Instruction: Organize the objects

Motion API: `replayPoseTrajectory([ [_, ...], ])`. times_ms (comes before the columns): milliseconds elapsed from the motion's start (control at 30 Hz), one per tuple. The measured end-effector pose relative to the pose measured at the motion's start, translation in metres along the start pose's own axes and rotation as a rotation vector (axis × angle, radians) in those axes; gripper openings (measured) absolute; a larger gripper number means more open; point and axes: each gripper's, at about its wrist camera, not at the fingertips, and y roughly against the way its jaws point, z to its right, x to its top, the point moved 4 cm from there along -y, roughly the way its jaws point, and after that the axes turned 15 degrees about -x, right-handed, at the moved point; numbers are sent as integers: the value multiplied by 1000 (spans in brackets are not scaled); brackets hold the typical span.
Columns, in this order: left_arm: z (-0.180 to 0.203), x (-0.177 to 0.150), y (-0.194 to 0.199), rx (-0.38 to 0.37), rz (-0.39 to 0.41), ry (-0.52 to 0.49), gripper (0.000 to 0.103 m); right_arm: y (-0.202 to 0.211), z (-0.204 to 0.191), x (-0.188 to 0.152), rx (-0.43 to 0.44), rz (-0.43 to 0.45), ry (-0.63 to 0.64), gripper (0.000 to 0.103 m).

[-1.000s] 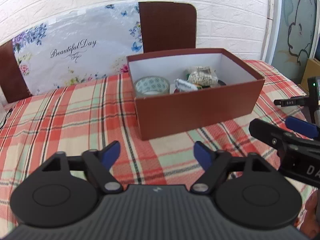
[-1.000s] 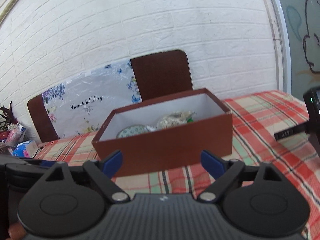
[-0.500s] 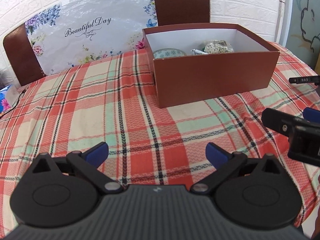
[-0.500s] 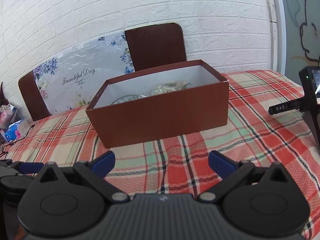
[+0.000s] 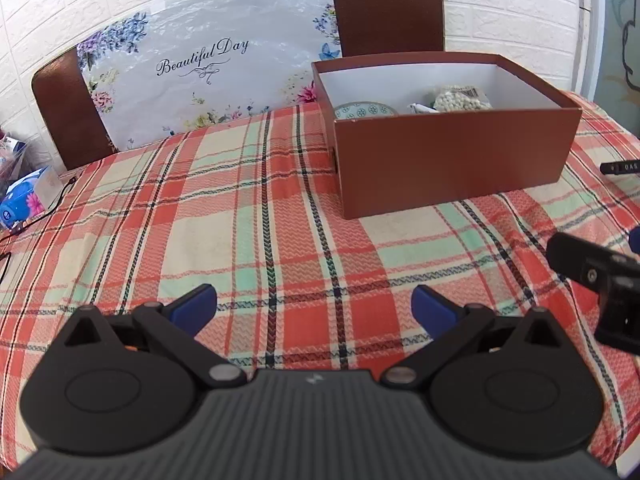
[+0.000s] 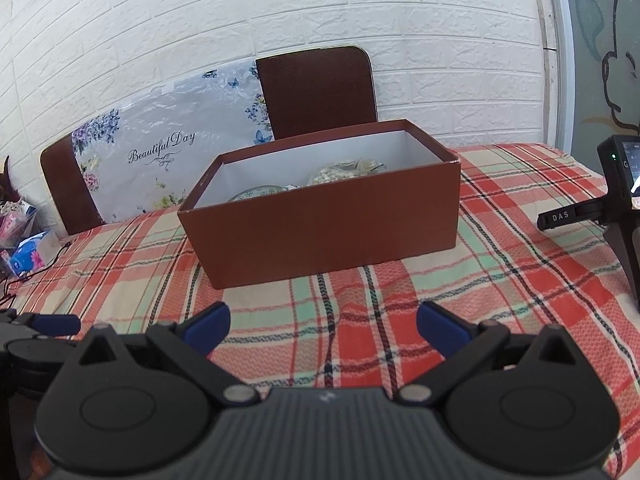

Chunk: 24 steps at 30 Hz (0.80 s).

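Right wrist view showing right gripper [image 6: 323, 326] gaping wide, holding nothing, facing brown box [image 6: 324, 236] straight ahead, long side crosswise; left gripper [image 5: 314, 306] likewise spread, empty, sitting farther left.

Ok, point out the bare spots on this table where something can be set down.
Bare cloth runs left of the brown box, across to the tissue pack and cable. A second strip lies between the box front and the open left gripper. Inside the box it is crowded: patterned bowl, bead bag.
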Motion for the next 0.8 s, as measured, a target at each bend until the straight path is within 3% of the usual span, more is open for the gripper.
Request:
replayPoseTrajectory([
  [200, -6, 1, 1, 40, 16, 23, 103, -2, -1, -1, 4, -2, 5, 103],
  [600, -7, 0, 0, 5, -2, 57, 103, -3, -3, -1, 6, -4, 16, 103],
  [800, -4, 5, 6, -16, 29, 36, 103, -1, -4, 0, -3, 10, 18, 103],
])
